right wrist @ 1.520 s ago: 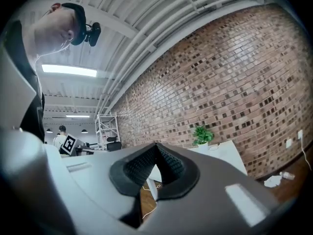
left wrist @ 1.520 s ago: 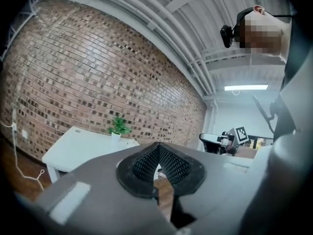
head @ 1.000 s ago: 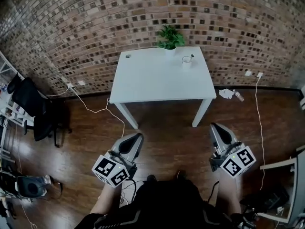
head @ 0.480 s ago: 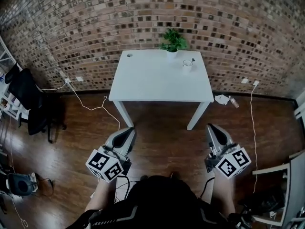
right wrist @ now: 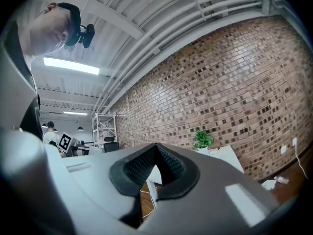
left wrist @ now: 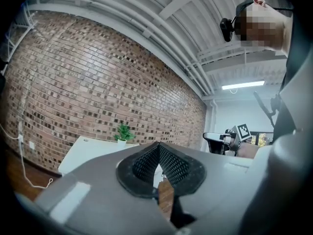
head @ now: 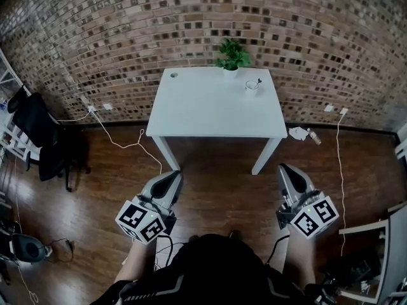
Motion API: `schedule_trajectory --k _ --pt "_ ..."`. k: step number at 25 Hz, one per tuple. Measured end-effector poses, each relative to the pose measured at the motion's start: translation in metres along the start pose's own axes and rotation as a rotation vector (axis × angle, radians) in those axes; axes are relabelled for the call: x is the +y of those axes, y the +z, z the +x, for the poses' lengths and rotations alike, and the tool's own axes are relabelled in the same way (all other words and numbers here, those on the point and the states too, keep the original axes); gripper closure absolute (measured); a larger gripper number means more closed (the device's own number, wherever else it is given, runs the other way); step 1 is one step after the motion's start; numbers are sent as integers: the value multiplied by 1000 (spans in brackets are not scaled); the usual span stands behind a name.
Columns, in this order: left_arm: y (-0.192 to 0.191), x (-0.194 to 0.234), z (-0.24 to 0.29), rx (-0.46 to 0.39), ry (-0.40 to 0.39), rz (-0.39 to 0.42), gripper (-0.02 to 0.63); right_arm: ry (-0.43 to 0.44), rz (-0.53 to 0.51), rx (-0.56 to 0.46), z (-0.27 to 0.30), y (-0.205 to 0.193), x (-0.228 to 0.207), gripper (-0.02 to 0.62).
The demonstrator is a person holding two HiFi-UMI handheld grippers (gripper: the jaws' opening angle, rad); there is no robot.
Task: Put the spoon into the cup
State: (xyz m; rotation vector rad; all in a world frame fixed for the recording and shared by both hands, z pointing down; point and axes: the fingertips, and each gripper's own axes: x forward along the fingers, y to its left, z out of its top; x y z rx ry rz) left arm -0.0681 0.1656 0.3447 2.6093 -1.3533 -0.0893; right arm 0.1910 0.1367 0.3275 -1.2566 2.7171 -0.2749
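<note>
Head view: white table (head: pixel 203 107) stands at far centre, against the brick wall (head: pixel 127 30). Cup (head: pixel 252 88) is white and upright on the table's far right part, just right of a small potted plant (head: pixel 233 54) at the far edge. A thin dark handle sticks up out of the cup's right side. We read it as the spoon (head: pixel 257 81), so it's in the cup, though it's too small to be sure. Rest of the tabletop is bare except a small round hole (head: pixel 172 75) at the far left corner.

Left gripper (left wrist: pixel 157 146): tongs fully closed, mesh pads (left wrist: pixel 145 163) meet at the tips, nothing btwn them. Right gripper (right wrist: pixel 156 146): same, tips pressed together, pads (right wrist: pixel 139 166) empty.

Both are held level at the near side, over the wood floor (head: pixel 222 183), and point toward the table. They're well apart from the table and cup, left one near the table's left leg line, right one near its right leg line. Marker cubes (head: pixel 141 221) sit at the near end of each, w/ the person's forearms behind them.

Black chair (head: pixel 38 135) is at far left. A white cable (head: pixel 124 146) runs across the floor from the wall toward the left gripper. A crumpled white item (head: pixel 297 132) lies on the floor right of the table, by the wall.
</note>
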Motion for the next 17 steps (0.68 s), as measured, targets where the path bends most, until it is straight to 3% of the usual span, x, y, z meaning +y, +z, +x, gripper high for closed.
schedule_trajectory --k 17 --pt "7 7 18 -2 8 14 612 3 0 -4 11 5 -16 589"
